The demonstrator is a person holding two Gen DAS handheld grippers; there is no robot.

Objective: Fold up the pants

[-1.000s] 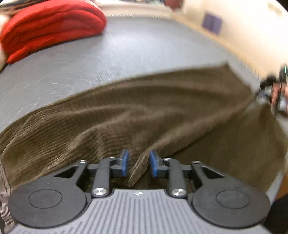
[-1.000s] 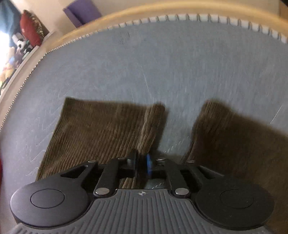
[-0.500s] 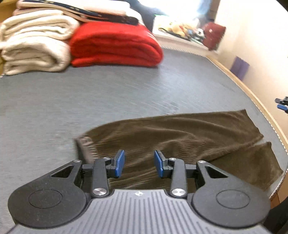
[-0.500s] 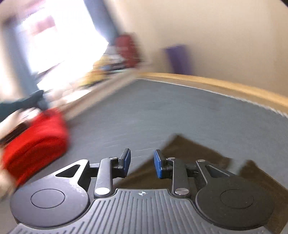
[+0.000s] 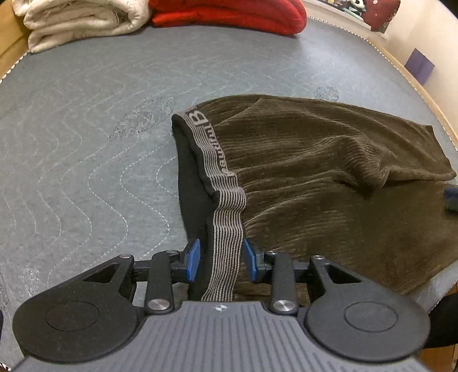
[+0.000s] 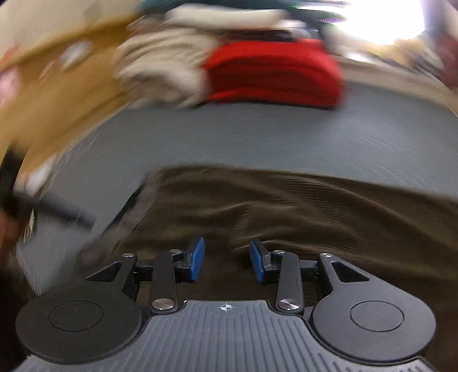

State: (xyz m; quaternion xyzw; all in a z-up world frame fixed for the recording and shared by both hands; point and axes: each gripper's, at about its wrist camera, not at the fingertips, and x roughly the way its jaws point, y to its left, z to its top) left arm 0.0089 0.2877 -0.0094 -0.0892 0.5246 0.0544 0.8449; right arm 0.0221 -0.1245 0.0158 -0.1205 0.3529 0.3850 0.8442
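Brown corduroy pants (image 5: 329,177) lie on the grey quilted bed (image 5: 86,148), one leg folded over the other, legs running right. The striped grey waistband (image 5: 226,229) with a black lining runs toward me. My left gripper (image 5: 220,257) is open, its blue pads on either side of the waistband without pinching it. In the blurred right wrist view the pants (image 6: 300,211) spread ahead, and my right gripper (image 6: 227,259) is open just above the cloth, holding nothing.
Folded cream blankets (image 5: 80,20) and a red blanket (image 5: 229,14) are stacked at the far end of the bed; both show blurred in the right wrist view (image 6: 272,71). A wooden bed edge (image 5: 429,91) runs along the right.
Both grippers let go of the pants and opened. My left gripper moved to the waistband end. My right gripper swung round and now faces the blankets, over the pants.
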